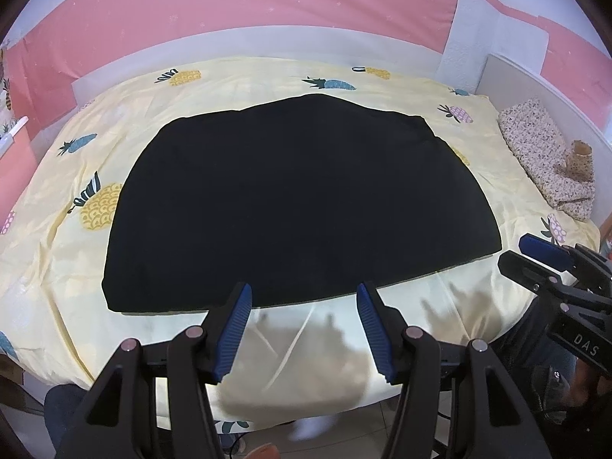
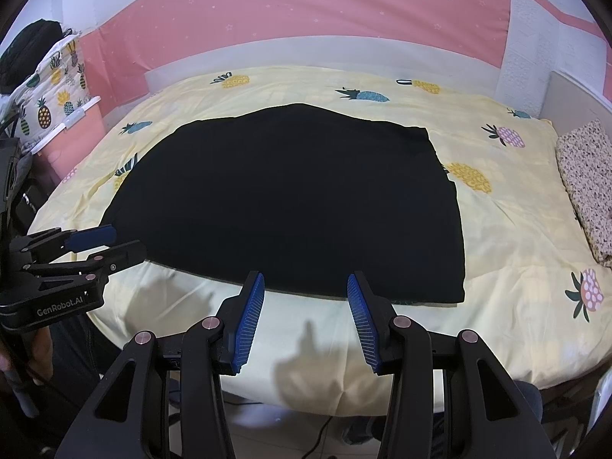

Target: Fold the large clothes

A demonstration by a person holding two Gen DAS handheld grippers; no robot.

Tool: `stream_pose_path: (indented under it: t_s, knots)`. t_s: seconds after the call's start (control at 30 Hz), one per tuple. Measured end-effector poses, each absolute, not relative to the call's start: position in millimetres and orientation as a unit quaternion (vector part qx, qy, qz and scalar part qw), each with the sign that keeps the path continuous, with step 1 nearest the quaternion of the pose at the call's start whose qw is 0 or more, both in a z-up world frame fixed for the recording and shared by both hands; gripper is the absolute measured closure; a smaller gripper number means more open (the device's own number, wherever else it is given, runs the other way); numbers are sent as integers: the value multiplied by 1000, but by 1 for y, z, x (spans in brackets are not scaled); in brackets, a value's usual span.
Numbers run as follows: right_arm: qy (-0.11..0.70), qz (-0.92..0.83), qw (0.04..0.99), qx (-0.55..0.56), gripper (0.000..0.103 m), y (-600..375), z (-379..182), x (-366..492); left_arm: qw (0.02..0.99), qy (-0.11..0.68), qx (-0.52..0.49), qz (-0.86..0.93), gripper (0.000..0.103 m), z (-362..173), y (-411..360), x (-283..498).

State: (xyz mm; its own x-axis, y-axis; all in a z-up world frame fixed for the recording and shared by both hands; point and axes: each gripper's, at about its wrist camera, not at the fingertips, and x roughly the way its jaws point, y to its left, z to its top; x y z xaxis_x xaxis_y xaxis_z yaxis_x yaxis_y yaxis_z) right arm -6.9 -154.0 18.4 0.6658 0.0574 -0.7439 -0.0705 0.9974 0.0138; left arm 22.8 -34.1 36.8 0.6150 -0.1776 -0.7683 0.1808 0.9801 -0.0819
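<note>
A large black garment (image 1: 298, 202) lies flat on the bed, folded into a broad panel; it also shows in the right wrist view (image 2: 298, 202). My left gripper (image 1: 304, 290) is open and empty, hovering just above the garment's near edge. My right gripper (image 2: 305, 279) is open and empty, also at the near edge. The right gripper shows at the right of the left wrist view (image 1: 535, 254), and the left gripper at the left of the right wrist view (image 2: 122, 241). Both are off the cloth.
The bed has a yellow pineapple-print sheet (image 1: 478, 294). A folded floral blanket (image 1: 543, 157) with a small plush toy (image 1: 577, 160) lies at the right edge. A pink wall (image 1: 267, 4) stands behind. A pineapple-print cloth (image 2: 53, 80) hangs at the left.
</note>
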Motion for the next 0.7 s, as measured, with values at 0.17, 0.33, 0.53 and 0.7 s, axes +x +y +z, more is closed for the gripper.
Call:
stream_pose_path:
  t_s: [0.17, 0.33, 0.53, 0.7]
  knots:
    - [407, 35, 913, -8, 57, -154, 19, -7, 896, 430, 6, -106, 41, 35, -38, 22]
    - [408, 35, 912, -8, 57, -154, 19, -7, 892, 438, 12, -109, 39, 32, -42, 23]
    - [408, 35, 912, -8, 57, -154, 18, -7, 892, 438, 14, -112, 39, 31, -44, 21]
    - [408, 35, 912, -8, 57, -154, 18, -8, 894, 433, 21, -114, 37, 31, -49, 18]
